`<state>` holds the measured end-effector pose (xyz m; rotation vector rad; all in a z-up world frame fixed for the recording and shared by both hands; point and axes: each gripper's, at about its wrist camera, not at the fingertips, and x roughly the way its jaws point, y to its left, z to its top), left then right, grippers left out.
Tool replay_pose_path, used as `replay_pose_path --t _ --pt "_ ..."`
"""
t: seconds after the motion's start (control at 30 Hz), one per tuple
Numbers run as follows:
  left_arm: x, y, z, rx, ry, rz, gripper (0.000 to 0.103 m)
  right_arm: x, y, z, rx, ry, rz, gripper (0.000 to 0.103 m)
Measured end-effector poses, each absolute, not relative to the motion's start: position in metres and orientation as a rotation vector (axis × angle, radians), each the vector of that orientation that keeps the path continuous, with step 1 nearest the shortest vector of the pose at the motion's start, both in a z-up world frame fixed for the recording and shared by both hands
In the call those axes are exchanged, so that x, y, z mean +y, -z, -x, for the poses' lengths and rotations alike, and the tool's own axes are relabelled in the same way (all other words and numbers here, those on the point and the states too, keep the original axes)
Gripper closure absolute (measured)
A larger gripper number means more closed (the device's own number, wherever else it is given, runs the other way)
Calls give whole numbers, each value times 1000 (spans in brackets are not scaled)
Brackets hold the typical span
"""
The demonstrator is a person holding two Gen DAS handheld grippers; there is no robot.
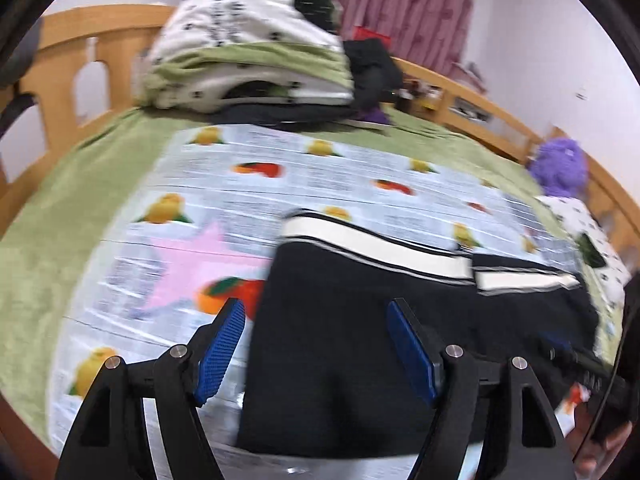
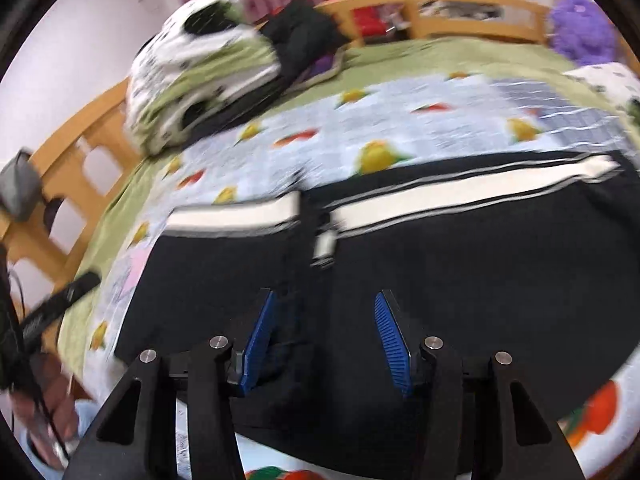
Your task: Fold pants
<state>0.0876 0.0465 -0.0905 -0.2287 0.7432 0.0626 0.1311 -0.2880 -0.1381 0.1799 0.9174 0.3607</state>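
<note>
Both wrist cameras are looking forward and down from close above the bed, sharing the black pants (image 1: 360, 340) (image 2: 440, 272), fruit-print sheet (image 1: 320, 184) (image 2: 420, 120) and wooden bed rail (image 1: 60, 60) (image 2: 440, 4) beyond

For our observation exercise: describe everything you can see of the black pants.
The black pants look like soft dark fabric with a white, black-edged stripe along the far edge. They lie flat, apparently folded, on the fruit-print sheet. A small pale tag sits mid-garment. Both tongs, left and right, are open above them, gripping nothing.
</note>
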Motion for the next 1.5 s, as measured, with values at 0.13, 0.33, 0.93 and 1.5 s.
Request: replay_pose_path --t 0.13,0.33,0.93,1.5 --pt "69 92 -90 755 -68 282 31 -254 161 -129 978 -426 -99 51" --pt "68 94 -90 762 -65 256 31 -248 145 -103 864 -457 -4 85" --pt "85 104 -93 799 -61 333 31 -228 147 -117 904 -492 41 63" --pt "93 107 -92 806 -77 353 31 -242 161 -128 919 -418 -32 94"
